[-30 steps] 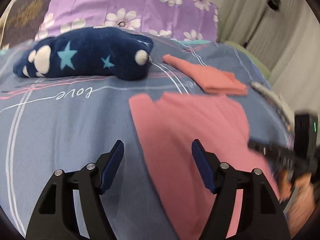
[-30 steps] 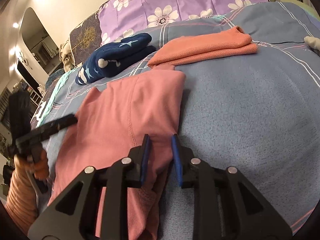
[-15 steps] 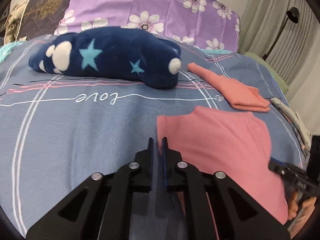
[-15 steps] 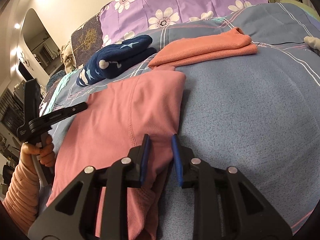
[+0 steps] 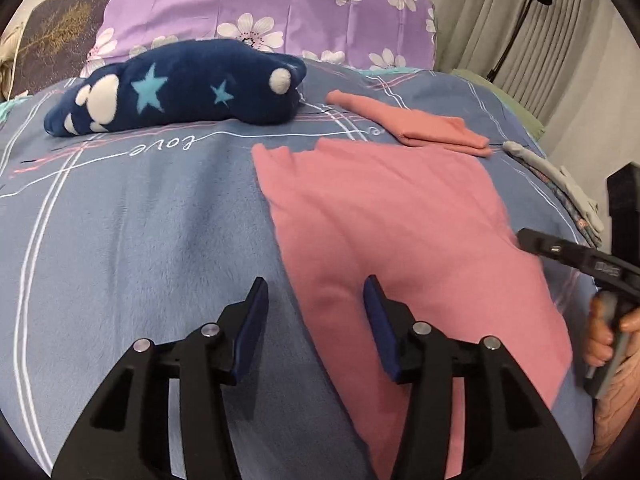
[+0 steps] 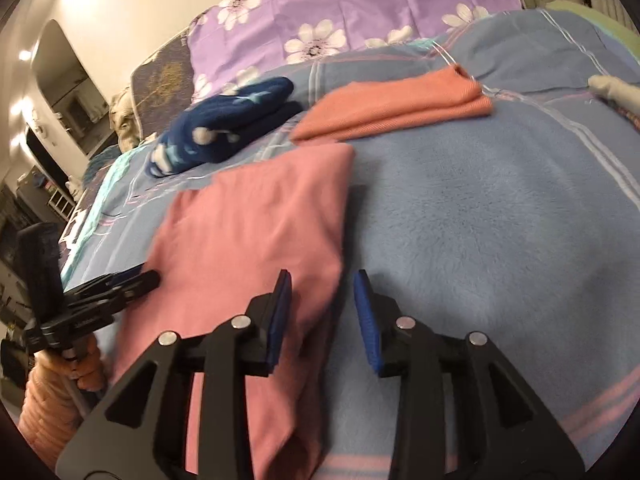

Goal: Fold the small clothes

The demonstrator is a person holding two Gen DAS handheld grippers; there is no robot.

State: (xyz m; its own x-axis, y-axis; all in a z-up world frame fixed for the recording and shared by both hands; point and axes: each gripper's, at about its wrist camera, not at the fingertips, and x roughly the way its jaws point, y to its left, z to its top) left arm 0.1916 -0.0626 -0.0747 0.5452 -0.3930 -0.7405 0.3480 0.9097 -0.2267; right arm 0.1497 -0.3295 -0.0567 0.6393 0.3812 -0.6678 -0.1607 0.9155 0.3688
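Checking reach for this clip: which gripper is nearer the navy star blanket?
Left. The left gripper is at the pink cloth's edge on the navy blanket's side; the right gripper is at the cloth's opposite edge.

pink garment (image 6: 256, 216) near end cut off, grey clothes (image 5: 560, 176) partly out of frame

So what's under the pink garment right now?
The pink garment lies flat on the blue blanket, which shows all around it. Whether anything else lies beneath it cannot be seen; the cloth covers that.
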